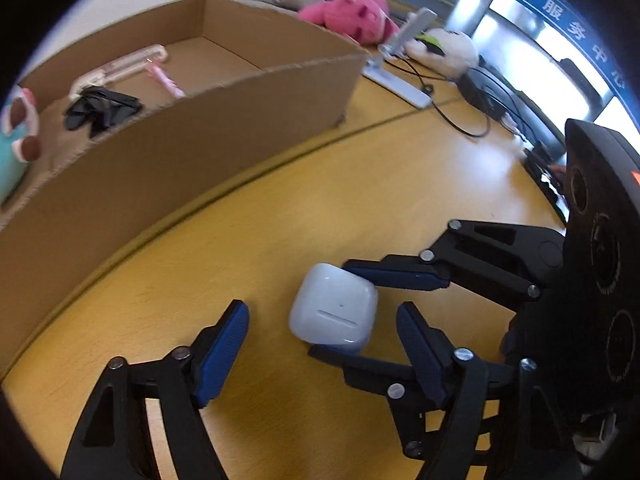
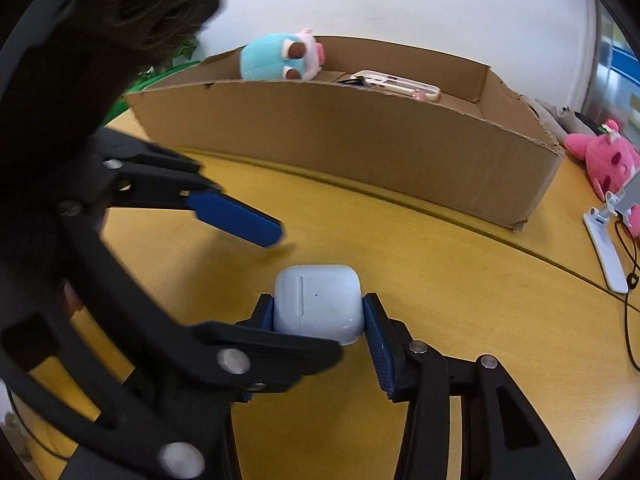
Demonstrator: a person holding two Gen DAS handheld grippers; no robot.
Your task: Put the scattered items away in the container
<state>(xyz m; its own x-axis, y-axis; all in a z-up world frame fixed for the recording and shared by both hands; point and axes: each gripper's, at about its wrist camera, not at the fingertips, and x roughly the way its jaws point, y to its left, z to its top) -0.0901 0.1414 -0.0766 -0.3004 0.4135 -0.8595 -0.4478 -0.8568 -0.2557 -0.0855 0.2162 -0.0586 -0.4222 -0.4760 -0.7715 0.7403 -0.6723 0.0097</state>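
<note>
At the left, my left gripper hangs released, its blue pads beside the small white rounded plastic earbud case without pressing it. My right gripper is clamped on that case, which sits on the yellow wooden table, just in front of the long open brown cardboard box. I judge this the pick-up step; next I must lift the case over the near wall and let go inside. At far right, the blue window banner reads 人才服务中心
</note>
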